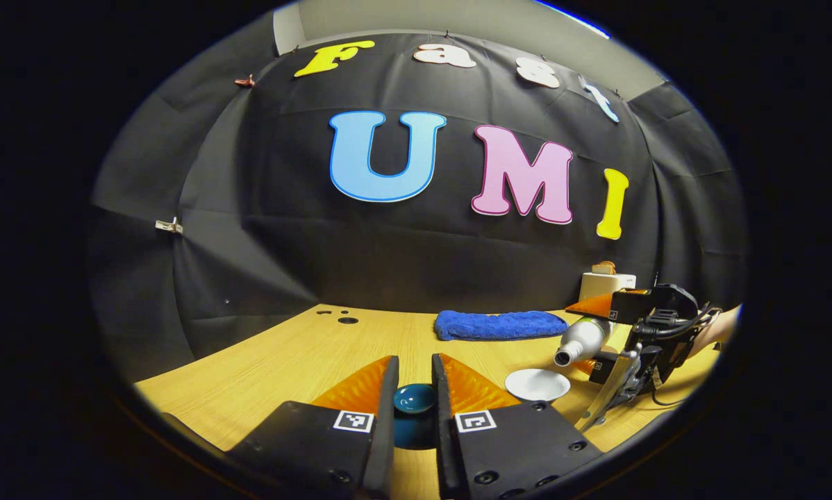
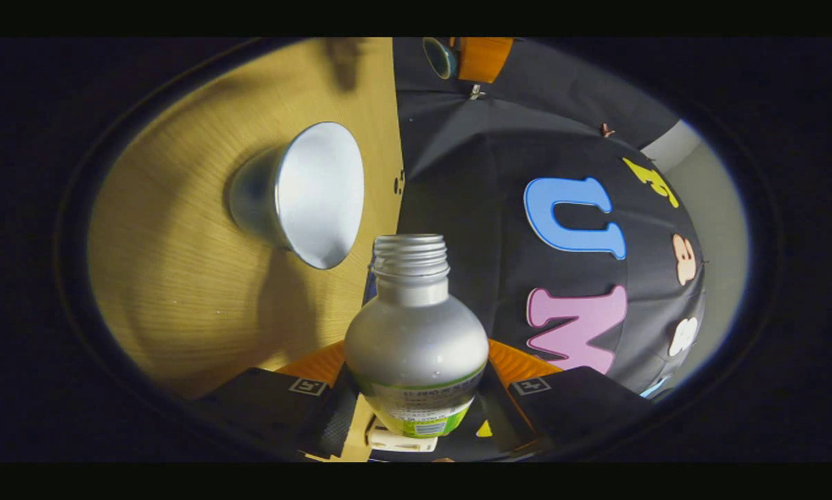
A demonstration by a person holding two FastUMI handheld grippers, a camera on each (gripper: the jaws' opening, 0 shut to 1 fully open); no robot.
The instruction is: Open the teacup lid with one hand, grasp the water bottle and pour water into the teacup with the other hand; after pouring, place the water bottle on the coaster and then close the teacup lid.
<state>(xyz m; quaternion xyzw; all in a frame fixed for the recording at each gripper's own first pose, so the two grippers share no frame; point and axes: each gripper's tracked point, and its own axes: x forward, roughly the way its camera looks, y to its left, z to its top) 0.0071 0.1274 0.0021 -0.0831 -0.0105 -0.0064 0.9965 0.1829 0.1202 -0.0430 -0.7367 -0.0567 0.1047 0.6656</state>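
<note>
The left hand-held gripper (image 1: 414,389) is closed on the dark blue teacup lid (image 1: 414,399), held clear of the white teacup (image 1: 537,384), so the lid step looks done. The right hand-held gripper (image 2: 416,389) clamps the water bottle (image 2: 416,340), tipped sideways with its open neck near the cup's right rim. Pouring seems underway or just finished; parking the bottle on the coaster and re-lidding remain.

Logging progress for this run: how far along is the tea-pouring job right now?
Done: the lid is off the teacup, clamped in the left gripper. In hand: the right gripper holds the water bottle tipped, its uncapped mouth aimed at the open teacup; I can't make out any water flowing. Left: finishing the pour, setting the bottle on the coaster, closing the lid.
</note>
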